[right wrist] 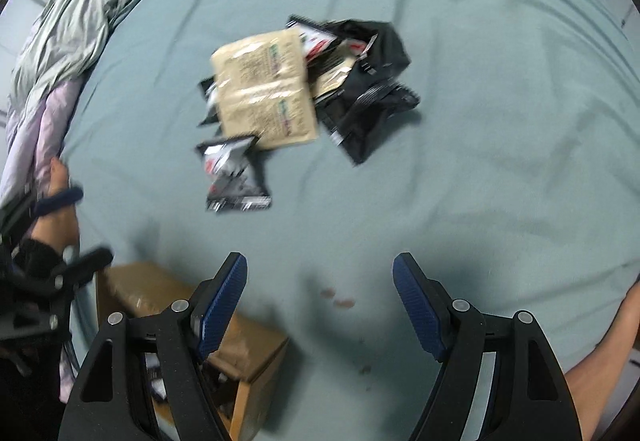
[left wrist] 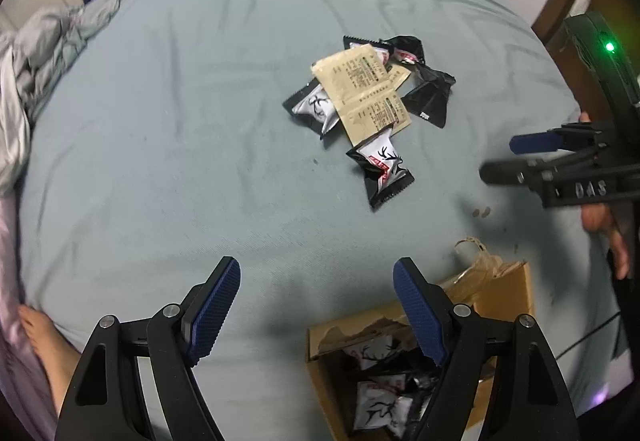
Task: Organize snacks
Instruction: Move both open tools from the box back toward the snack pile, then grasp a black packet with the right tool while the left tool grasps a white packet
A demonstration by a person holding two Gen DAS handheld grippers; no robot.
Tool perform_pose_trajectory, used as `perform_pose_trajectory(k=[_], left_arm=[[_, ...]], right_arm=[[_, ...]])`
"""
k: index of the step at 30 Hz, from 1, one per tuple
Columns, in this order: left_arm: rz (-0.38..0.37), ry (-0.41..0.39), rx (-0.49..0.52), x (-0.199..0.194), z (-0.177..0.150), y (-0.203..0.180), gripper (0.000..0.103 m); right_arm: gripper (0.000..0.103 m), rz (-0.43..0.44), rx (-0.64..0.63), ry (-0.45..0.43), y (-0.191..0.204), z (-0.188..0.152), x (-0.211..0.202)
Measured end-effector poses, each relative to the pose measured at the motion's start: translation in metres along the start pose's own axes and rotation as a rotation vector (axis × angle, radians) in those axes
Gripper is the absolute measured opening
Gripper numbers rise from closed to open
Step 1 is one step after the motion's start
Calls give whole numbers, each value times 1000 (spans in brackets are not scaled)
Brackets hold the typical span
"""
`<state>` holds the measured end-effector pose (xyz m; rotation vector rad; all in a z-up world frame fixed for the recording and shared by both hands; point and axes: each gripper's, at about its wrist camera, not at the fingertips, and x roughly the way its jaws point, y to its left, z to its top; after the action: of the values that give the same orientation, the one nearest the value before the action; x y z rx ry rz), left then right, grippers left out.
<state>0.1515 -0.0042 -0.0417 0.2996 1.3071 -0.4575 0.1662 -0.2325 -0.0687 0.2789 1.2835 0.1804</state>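
Left wrist | right gripper (left wrist: 496, 157) lettered "DAS" | both grippers' fingers apart, empty

Snack packets (left wrist: 362, 97) are lying in a loose heap on the blue-grey sheet, overlapping one another. Two joined beige sachets (left wrist: 360, 91) with dark print are lying flat on top. A silver-and-black packet (left wrist: 314, 109) with an antler mark is sticking out from under their left edge. Another antler packet (left wrist: 382, 171), with a red band, is lying just at the near end of the sachets, slightly apart from the heap. Crumpled black packets (left wrist: 428, 93) are lying at the right. A torn cardboard box (left wrist: 500, 305) is sitting open nearer the cameras, holding several more antler packets (left wrist: 378, 407).
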Motion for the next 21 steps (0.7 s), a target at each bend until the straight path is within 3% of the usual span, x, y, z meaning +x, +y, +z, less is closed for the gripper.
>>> perform_pose_trajectory(k=[10, 13, 21], left_arm=[[-26, 28, -72, 10, -1, 29, 80], [-28, 31, -88, 11, -1, 37, 80], [-66, 48, -132, 18, 0, 47, 80]], right_arm=[[75, 16, 98, -117, -22, 29, 6], [75, 24, 131, -89, -26, 38, 22], [75, -61, 75, -67, -4, 69, 62]])
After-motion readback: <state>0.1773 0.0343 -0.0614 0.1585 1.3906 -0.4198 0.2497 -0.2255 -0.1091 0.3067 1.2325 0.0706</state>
